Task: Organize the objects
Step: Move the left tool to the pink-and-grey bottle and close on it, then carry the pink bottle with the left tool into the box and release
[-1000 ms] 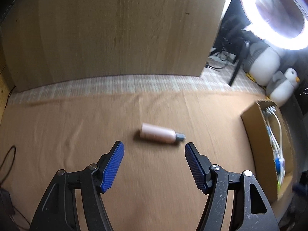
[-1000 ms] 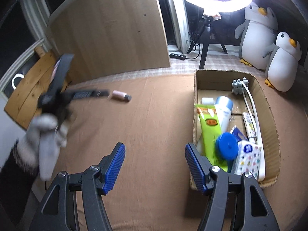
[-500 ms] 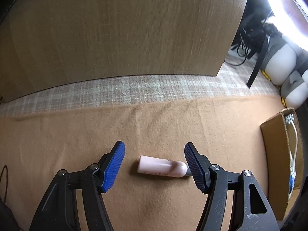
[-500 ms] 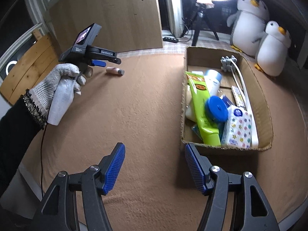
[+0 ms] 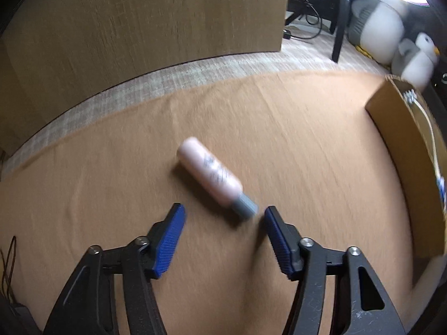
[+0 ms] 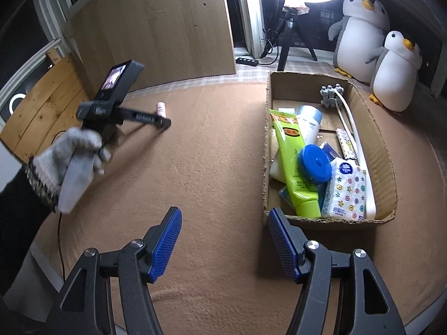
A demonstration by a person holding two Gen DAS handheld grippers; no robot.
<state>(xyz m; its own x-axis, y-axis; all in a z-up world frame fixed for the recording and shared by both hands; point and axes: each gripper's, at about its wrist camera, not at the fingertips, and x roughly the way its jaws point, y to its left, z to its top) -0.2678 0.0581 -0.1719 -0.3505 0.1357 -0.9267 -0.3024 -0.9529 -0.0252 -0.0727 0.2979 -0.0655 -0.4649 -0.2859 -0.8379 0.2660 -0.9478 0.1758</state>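
A pink bottle (image 5: 209, 174) with a grey cap (image 5: 245, 208) lies slantwise on the brown cloth. My left gripper (image 5: 223, 211) hangs just above it, and its jaws are closing. The cap sits between the blue fingertips, nearer the right one, and neither pad presses on it. In the right wrist view a gloved hand (image 6: 75, 153) holds that left gripper (image 6: 166, 122) beside the bottle (image 6: 161, 109). My right gripper (image 6: 225, 213) stands open and empty over the cloth, near the front left corner of the cardboard box (image 6: 267, 139).
The box (image 5: 405, 145) holds a green tube (image 6: 293, 162), a blue-lidded jar (image 6: 314, 163), a tissue pack (image 6: 346, 189) and other toiletries. Two plush penguins (image 6: 394, 75) and a ring-light tripod (image 6: 290, 42) stand behind it. A wood panel (image 5: 145, 16) rises at the back.
The left gripper has dropped toward the bottle and rolled, so the bottle now lies slantwise with its cap between narrower jaws. The right gripper has shifted slightly and stays open.
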